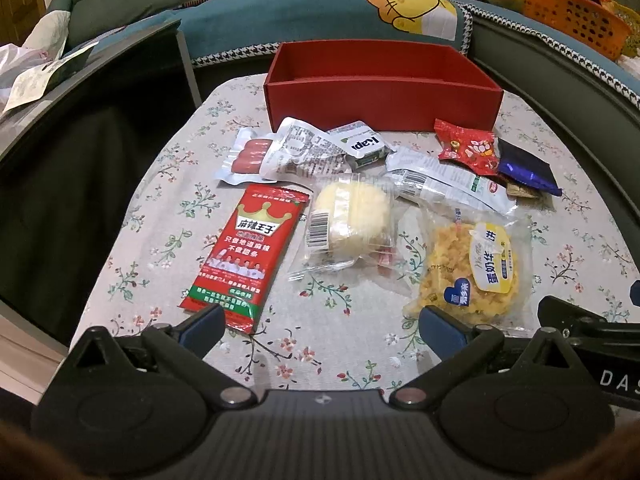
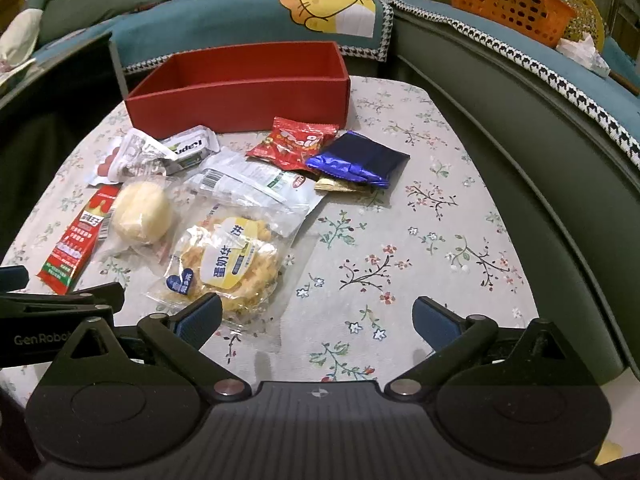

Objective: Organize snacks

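Observation:
An empty red box stands at the far side of the floral-cloth table. Several snack packs lie in front of it: a red spicy strip pack, a round yellow cake in clear wrap, a yellow waffle pack, a sausage pack, a small red candy bag and a blue wrapper. My left gripper is open and empty, near the table's front edge. My right gripper is open and empty, its left finger beside the waffle pack.
A green sofa with a cartoon cushion cover curves behind and to the right of the table. An orange basket sits on it. A dark side table stands left. Bare cloth lies right of the packs.

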### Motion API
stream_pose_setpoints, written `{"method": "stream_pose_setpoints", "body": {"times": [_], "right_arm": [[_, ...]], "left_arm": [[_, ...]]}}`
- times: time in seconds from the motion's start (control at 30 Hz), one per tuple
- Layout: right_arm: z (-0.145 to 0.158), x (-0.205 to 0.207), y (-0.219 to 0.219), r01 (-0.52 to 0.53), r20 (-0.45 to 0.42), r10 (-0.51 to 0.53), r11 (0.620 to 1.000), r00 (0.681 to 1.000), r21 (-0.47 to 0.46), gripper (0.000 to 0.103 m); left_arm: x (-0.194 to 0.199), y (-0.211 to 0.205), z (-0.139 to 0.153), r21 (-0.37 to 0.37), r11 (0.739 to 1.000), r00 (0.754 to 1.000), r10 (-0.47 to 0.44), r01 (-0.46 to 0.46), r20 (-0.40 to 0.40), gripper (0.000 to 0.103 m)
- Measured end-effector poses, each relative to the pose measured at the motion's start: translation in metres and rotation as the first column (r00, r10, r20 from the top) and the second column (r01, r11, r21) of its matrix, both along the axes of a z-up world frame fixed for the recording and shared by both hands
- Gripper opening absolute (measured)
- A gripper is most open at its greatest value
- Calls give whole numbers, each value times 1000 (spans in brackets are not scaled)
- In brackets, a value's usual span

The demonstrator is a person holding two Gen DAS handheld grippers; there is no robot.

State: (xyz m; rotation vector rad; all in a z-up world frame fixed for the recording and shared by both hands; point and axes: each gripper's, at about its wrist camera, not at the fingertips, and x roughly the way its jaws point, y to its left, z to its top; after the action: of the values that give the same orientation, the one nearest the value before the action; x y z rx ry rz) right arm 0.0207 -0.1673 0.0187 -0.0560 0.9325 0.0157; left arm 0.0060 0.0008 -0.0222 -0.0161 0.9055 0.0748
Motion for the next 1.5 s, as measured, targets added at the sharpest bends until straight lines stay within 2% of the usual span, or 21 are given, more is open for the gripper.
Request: {"method": "stream_pose_setpoints", "body": {"times": [1.5], "right_arm": [[-4, 2, 4, -23, -32, 23, 1000, 999, 10, 94]], "left_arm": [[1, -4, -5, 33, 999, 1000, -2, 2, -15, 103]]}}
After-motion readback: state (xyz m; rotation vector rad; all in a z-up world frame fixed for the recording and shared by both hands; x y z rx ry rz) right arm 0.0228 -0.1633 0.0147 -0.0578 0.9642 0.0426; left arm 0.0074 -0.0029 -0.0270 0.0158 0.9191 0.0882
